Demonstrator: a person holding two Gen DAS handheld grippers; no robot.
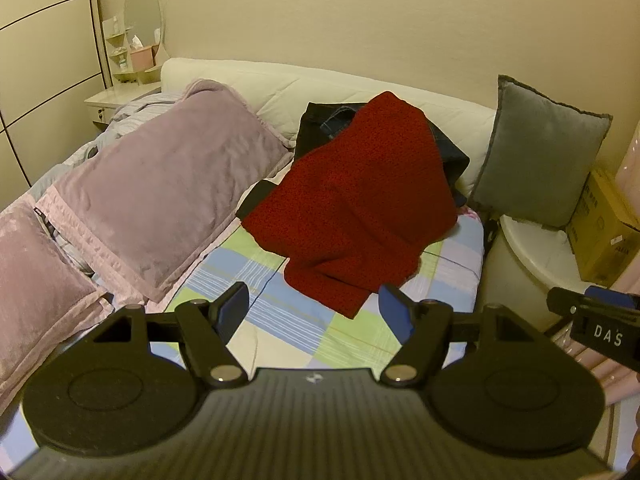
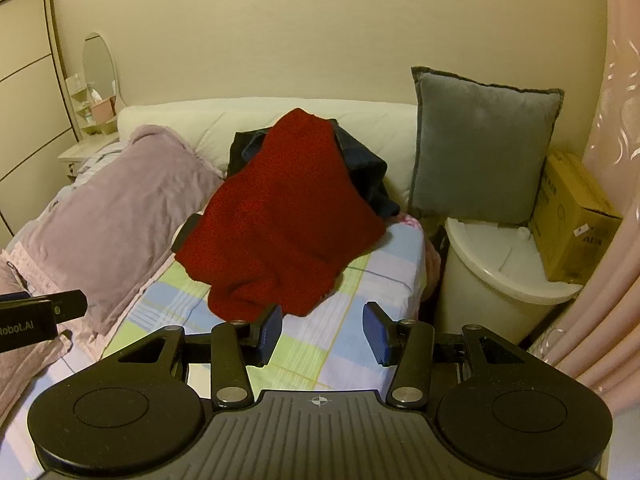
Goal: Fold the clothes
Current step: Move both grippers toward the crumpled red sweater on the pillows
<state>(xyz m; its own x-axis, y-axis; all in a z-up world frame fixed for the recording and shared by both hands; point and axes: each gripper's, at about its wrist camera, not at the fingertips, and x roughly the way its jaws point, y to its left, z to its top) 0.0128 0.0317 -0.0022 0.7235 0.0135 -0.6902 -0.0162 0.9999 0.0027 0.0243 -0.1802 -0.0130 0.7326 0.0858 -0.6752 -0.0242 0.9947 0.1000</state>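
The red knit garment (image 1: 352, 200) lies heaped and unfolded on the bed, draped over a pile of dark clothes (image 1: 320, 128) that leans against the cream headboard (image 1: 280, 84). Its lower edge spills onto the pastel checked sheet (image 1: 288, 320). To the left, a mauve pillow (image 1: 168, 196) lies lengthwise right against the pile; on the other side a grey cushion (image 2: 480, 144) stands upright on a white bin lid (image 2: 504, 268), with a cardboard box (image 2: 572, 216) beside it.

Both tools hover over the near part of the sheet, short of the red cloth. The left claw (image 1: 314, 312) is spread wide, blue pads (image 1: 232, 308) apart, gripping nothing. The right claw (image 2: 322, 334) is likewise parted, empty between its pads (image 2: 376, 332), just beside the garment's hem. Far left, a dressing table with an oval mirror (image 1: 142, 12).
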